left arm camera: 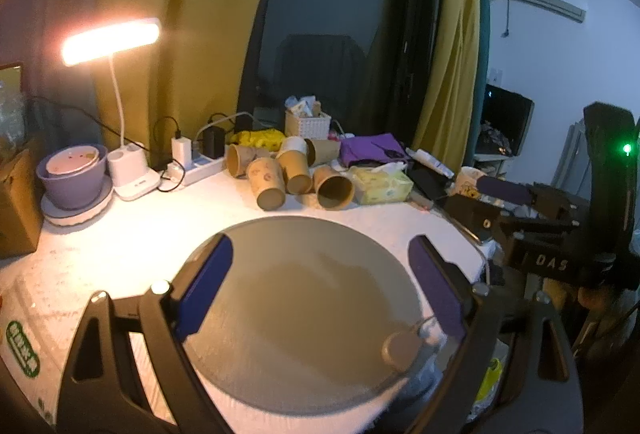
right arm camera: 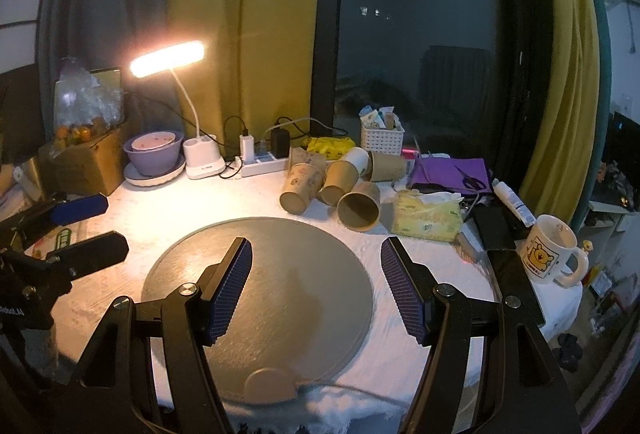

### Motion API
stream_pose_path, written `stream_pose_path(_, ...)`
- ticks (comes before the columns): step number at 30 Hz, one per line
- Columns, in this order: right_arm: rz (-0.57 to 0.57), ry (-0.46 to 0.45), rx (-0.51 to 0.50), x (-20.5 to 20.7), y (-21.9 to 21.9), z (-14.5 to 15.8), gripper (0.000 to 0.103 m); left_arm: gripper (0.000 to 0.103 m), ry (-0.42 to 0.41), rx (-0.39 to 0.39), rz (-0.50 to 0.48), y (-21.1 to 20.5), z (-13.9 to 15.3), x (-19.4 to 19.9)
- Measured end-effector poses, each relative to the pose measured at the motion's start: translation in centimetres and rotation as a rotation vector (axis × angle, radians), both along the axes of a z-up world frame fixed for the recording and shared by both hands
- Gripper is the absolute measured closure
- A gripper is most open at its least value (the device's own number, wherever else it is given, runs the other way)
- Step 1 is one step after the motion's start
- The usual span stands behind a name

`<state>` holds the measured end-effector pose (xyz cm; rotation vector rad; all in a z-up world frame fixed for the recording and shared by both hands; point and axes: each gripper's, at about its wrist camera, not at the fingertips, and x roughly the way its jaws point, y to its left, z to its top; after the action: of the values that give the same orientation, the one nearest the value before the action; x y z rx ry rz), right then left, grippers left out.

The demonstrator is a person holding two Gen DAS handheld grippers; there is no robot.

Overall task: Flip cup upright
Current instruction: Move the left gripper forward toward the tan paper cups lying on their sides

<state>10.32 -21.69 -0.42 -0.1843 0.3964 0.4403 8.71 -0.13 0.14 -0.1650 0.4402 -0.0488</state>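
Several brown paper cups (left arm camera: 332,186) lie on their sides in a pile beyond the round grey mat (left arm camera: 304,314); they also show in the right wrist view (right arm camera: 358,208). My left gripper (left arm camera: 320,262) is open and empty above the mat, well short of the cups. My right gripper (right arm camera: 316,266) is open and empty above the same mat (right arm camera: 280,298). The right gripper shows at the right edge of the left wrist view (left arm camera: 504,190), and the left gripper at the left edge of the right wrist view (right arm camera: 96,226).
A lit desk lamp (right arm camera: 168,58), a purple bowl (right arm camera: 154,154), a power strip (right arm camera: 264,164), a white basket (right arm camera: 382,138), a tissue pack (right arm camera: 428,216), a purple pouch with scissors (right arm camera: 452,174), phones (right arm camera: 516,274) and a cartoon mug (right arm camera: 548,252) ring the table. A cable puck (right arm camera: 268,384) lies on the mat's near edge.
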Motion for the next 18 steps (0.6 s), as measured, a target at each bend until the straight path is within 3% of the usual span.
stream_pose_path(18, -0.04, 0.073, 0.023, 10.8, -1.5, -0.3, 0.033, 0.013, 0.094, 0.025, -0.031, 0.6, -1.3, 11.2)
